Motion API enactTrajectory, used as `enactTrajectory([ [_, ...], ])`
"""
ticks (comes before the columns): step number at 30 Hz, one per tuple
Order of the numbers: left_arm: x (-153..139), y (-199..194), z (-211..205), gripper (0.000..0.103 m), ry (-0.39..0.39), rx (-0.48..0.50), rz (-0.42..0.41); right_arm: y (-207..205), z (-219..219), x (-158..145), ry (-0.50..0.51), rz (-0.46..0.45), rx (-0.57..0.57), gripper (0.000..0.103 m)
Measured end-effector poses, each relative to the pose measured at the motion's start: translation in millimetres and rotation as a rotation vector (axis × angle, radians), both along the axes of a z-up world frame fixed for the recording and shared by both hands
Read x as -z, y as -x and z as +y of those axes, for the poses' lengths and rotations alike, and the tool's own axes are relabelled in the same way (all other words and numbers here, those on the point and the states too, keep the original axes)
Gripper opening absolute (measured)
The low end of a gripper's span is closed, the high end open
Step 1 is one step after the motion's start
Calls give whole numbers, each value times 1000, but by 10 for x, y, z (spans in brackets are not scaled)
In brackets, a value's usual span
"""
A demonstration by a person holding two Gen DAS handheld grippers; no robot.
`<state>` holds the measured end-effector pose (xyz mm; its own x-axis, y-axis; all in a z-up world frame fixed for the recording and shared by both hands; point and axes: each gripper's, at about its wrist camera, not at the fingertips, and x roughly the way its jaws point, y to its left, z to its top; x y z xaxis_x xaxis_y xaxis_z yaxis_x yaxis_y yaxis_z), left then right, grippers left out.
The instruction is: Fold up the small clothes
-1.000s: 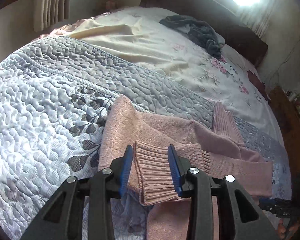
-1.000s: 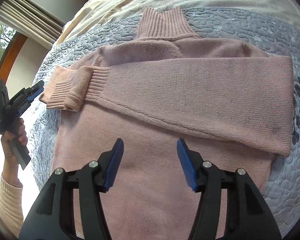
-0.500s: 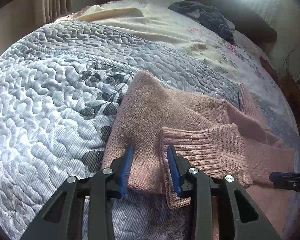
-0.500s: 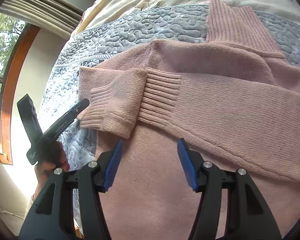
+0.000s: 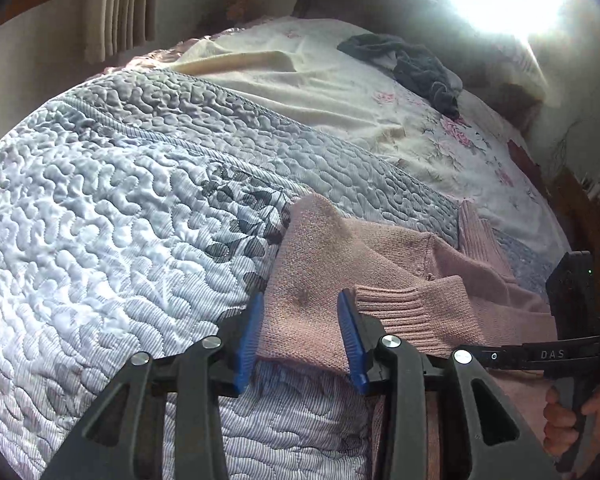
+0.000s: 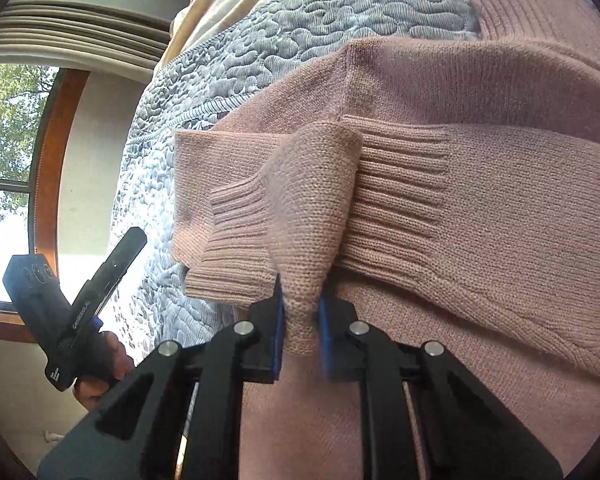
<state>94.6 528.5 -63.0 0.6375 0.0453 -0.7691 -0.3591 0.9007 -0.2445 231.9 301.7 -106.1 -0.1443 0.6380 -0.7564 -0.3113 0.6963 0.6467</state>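
Observation:
A pink knit sweater [image 5: 312, 300] lies flat on the quilted bed, sleeves folded across its body [image 6: 500, 240] and ribbed cuffs overlapping near its left edge. My left gripper [image 5: 300, 340] is open, its blue pads [image 5: 248, 340] on either side of the folded sleeve edge beside a ribbed cuff [image 5: 412, 312]. My right gripper [image 6: 300, 320] is shut on a raised pinch of sleeve fabric [image 6: 312, 208] just beside the cuffs. A hand [image 5: 560, 416] holding the right tool shows at the lower right of the left wrist view.
A grey quilted cover [image 5: 120, 220] spreads to the left and beyond the sweater. A cream floral sheet [image 5: 340, 92] with a dark garment [image 5: 412, 60] lies further up the bed. Curtains [image 5: 120, 4] and a window [image 6: 4, 160] border the bed's left side.
My right gripper moved forward to the cuffs and shut on a pinch of sleeve, lifting it. My left gripper slid left off the cuff to the folded sleeve edge, staying open.

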Motion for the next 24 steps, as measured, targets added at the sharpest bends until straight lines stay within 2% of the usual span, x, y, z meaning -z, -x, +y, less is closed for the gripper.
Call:
enactTrajectory([
  [6,8,-152,-251,39,21,29,-9,8,-570,-442,21,-134,30,13],
  [13,116,-388,-688,39,6,98,18,-17,-1179,-588,101,-223,77,13],
  [16,225,-481,-856,39,-8,124,52,-44,-1343,-503,132,-225,94,13],
  [19,385,-566,-999,39,-56,142,112,-97,-1429,-321,181,-214,123,13],
  [24,571,-600,-1034,39,-95,146,153,-140,-1525,34,227,-155,151,13],
])
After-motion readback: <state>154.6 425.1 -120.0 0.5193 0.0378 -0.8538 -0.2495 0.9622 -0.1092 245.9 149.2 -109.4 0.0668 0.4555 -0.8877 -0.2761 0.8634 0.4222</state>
